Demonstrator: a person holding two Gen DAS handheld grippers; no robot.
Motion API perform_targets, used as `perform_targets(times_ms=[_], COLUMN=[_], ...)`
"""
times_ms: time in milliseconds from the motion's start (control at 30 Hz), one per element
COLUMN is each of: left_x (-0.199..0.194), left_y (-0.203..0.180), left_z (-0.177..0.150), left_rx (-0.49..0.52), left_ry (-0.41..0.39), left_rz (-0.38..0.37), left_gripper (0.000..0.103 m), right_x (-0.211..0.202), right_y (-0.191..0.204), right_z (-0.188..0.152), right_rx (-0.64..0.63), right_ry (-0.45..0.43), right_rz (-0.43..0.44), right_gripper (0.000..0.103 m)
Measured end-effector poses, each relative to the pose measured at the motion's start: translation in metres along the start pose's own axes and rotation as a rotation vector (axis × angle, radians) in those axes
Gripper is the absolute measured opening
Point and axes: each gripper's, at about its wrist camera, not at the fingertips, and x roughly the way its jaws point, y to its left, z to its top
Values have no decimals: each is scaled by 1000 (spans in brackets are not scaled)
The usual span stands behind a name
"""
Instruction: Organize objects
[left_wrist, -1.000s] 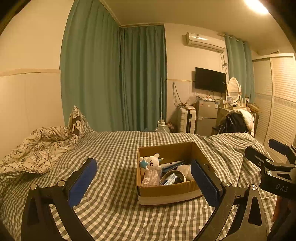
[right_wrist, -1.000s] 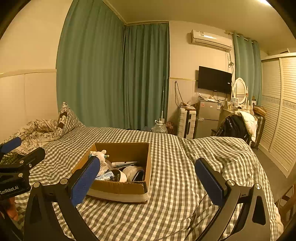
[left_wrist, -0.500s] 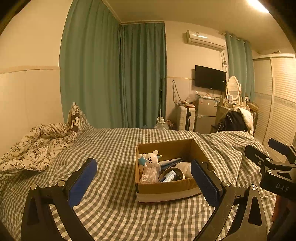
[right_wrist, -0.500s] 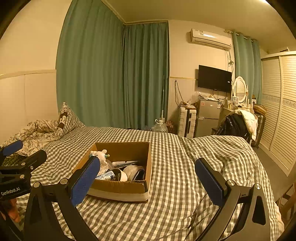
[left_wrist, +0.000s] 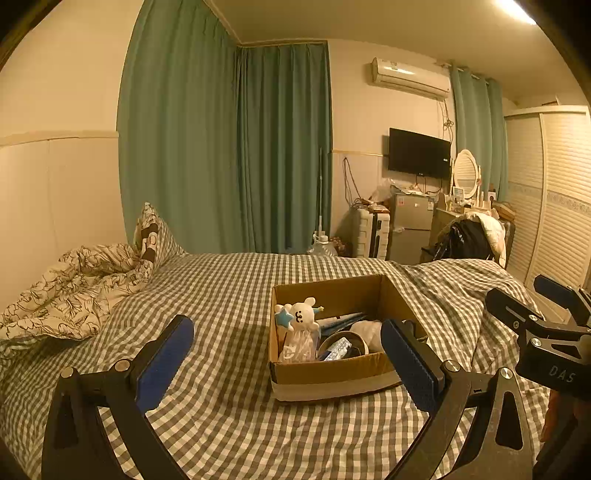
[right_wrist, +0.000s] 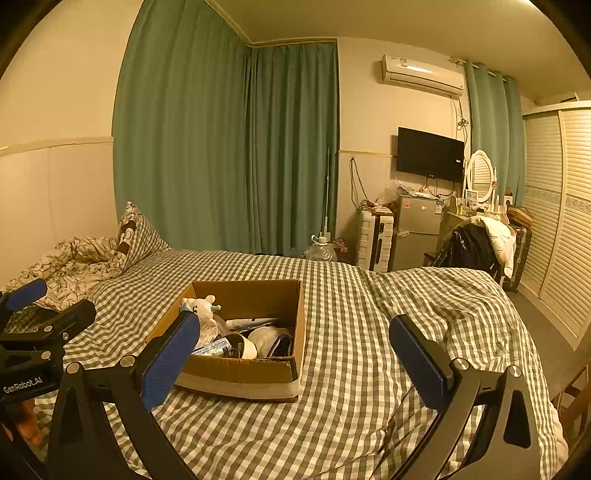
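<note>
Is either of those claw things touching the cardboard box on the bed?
Cannot tell. In each wrist view one blue pad of that hand-held gripper overlaps the cardboard box; no gap or contact shows plainly. Both are open and hold nothing.

Brown open cardboard box; grey-and-white checked bed cover; plain green floor-length curtains; white plush toy.

One cardboard box, one plush bear, perhaps one bowl, two tongs.
</note>
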Motion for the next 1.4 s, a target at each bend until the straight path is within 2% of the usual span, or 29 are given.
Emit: perform_targets(times_ms=[1400], left_x=[2], left_y=[3], left_z=[1], left_rx=[-4], left_ry=[11], left_rz=[-5], left_gripper=[103], right_x=[4], right_y=[5], right_z=[-3], right_rx=[-6], right_ry=[12], right_rz=[6], right_gripper=[103])
